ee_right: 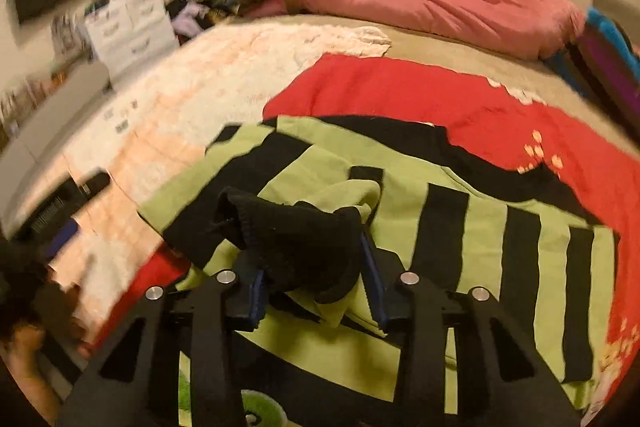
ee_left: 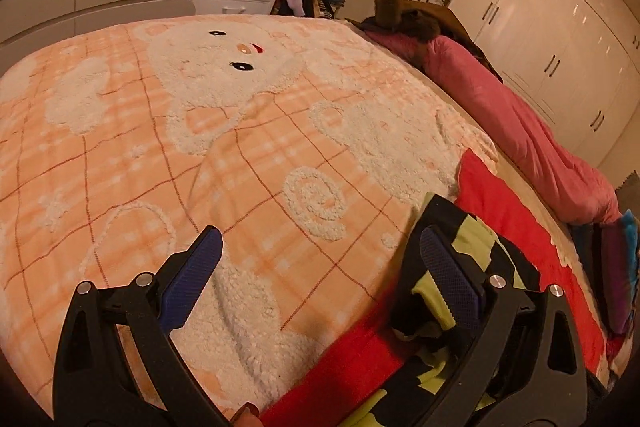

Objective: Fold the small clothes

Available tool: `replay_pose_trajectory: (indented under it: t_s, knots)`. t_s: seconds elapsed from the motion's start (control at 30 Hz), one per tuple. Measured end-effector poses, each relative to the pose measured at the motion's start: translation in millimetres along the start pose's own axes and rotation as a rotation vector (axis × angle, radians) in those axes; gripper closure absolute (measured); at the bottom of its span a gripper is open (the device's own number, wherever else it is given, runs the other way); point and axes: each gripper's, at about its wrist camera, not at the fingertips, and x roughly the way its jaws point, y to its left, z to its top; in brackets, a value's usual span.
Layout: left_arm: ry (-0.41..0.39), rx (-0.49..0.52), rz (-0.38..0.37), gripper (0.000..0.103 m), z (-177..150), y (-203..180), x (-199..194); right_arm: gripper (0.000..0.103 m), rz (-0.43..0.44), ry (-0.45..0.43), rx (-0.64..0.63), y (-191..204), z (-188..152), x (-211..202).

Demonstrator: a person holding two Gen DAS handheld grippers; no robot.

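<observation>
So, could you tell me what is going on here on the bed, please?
A person holding a gripper in each hand is folding a small green-and-black striped sweater that lies on a red blanket on the bed. The right gripper has closed on the sweater's black ribbed cuff, which is bunched between its jaws. The left gripper stands open over the peach teddy-bear blanket, its right-side finger resting against the sweater's edge, gripping nothing.

Glossy white wardrobes line the wall beside the bed.
</observation>
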Motion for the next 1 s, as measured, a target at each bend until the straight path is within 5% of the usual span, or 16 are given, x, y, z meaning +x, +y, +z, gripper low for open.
replay_pose_trajectory:
  t_s: [0.27,0.4,0.63,0.77,1.0]
  knots:
    - [0.0,0.063,-0.112,0.01,-4,-20,-5,0.068,0.247,-0.065,0.361,-88,-2,-41]
    - [0.004,0.128,-0.175,0.01,-10,-37,-8,0.068,0.305,-0.103,0.529,-134,-9,-56]
    - [0.027,0.26,-0.275,0.01,-23,-70,-10,0.064,0.202,-0.158,0.734,-203,-28,-64]
    - [0.053,0.361,-0.295,0.01,-36,-88,-6,0.035,0.091,-0.114,0.851,-230,-53,-61]
    - [0.046,0.513,-0.29,0.01,-62,-123,-10,0.014,-0.004,-0.123,0.848,-236,-77,-78]
